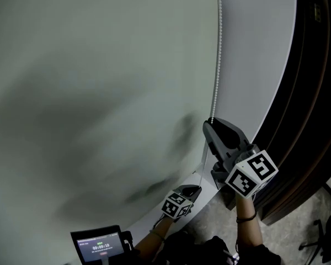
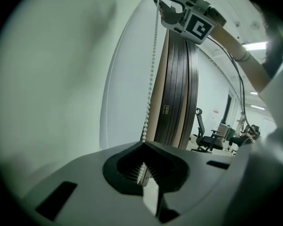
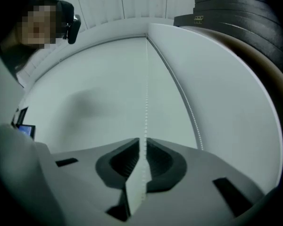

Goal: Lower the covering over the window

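Pale grey-green fabric of the roller blind [image 1: 99, 93] spreads wide and unbroken toward its left side. Down its right edge hangs the bead chain [image 1: 217, 48], just beside the dark frame [image 1: 311, 93], with only a narrow pale strip between chain and frame. The right gripper [image 1: 211, 127] is the higher of the two on the chain. Its jaws stand slightly apart and the beads run between the pads. Lower on the same chain, the left gripper [image 1: 195, 189] has its jaws pressed together, pinching the beads. A small lit screen [image 1: 99, 247] shows below the blind, near the person's left arm.
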`<state>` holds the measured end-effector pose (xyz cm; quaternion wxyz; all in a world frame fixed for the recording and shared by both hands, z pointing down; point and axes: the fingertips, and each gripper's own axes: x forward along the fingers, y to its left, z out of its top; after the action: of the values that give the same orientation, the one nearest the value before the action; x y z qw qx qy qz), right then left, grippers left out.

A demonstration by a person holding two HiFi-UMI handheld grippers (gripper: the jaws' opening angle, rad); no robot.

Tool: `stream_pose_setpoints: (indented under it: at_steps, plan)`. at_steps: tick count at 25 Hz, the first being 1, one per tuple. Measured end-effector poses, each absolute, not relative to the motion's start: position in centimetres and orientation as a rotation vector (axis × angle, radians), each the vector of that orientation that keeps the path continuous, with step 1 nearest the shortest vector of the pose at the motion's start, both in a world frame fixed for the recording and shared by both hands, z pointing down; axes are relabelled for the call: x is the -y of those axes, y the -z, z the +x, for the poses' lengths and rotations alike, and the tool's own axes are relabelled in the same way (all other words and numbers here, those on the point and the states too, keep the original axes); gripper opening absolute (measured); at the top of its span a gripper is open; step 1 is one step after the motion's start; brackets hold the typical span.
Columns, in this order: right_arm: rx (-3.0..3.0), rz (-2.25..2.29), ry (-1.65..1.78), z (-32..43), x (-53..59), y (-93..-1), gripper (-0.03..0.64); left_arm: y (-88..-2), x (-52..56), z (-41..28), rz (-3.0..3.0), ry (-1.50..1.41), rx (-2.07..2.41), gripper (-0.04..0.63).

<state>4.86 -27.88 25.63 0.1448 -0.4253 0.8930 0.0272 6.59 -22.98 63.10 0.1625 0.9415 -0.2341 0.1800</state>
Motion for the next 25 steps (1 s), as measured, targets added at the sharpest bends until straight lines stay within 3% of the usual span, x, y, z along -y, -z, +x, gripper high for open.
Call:
stream_pose_setpoints:
  at_steps: [1,11,25]
  plan:
    - [-2.559,-1.251,-0.074,5.1,28.2,-25.7,0.018,-63.0,23.0,6.6,2.679,-0.507,0.668,0.002]
    - [-2.518,-1.184,0.044,5.4,23.4,-26.6,0.015,-61.9,17.6,4.6,2.652,-0.412,0.687,0.026]
    - [-2.677,-1.51,0.558,5.4,26.4,-52.7,0.015,-55.5,22.9,0.9,2.701,-0.139,0.875,0.028]
